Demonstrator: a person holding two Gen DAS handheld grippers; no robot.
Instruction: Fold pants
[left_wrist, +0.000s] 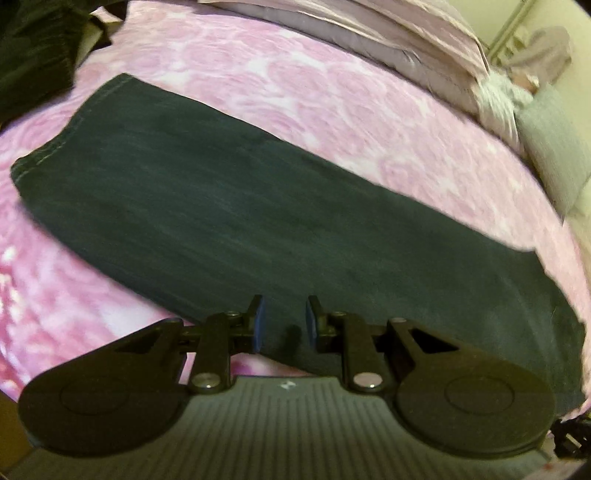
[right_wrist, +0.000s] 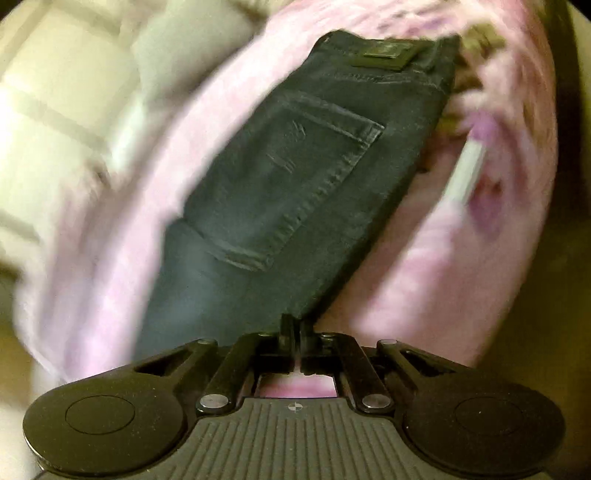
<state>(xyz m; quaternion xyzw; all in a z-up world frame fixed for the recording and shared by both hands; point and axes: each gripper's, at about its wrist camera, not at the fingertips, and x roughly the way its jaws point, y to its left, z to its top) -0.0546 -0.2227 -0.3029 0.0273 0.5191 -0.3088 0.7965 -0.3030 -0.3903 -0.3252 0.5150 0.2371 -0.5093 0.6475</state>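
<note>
Dark denim pants (left_wrist: 258, 206) lie folded lengthwise across a pink rose-patterned blanket (left_wrist: 332, 96), with the hem at the left. My left gripper (left_wrist: 283, 321) hovers over the near edge of the leg. It is open, and only the cloth lying below shows between its blue pads (left_wrist: 259, 325). In the right wrist view the seat end of the pants (right_wrist: 288, 177) shows a back pocket and a waistband patch (right_wrist: 384, 53). My right gripper (right_wrist: 296, 325) is shut at the pants' near edge, and the cloth seems to run in between its tips. This view is blurred.
Another dark garment (left_wrist: 33, 55) is heaped at the blanket's far left corner. Pale pillows and bedding (left_wrist: 388, 40) lie along the far side. A wall and light furniture (right_wrist: 55, 92) stand beyond the bed. A blurred white object (right_wrist: 465, 173) lies to the right of the pants.
</note>
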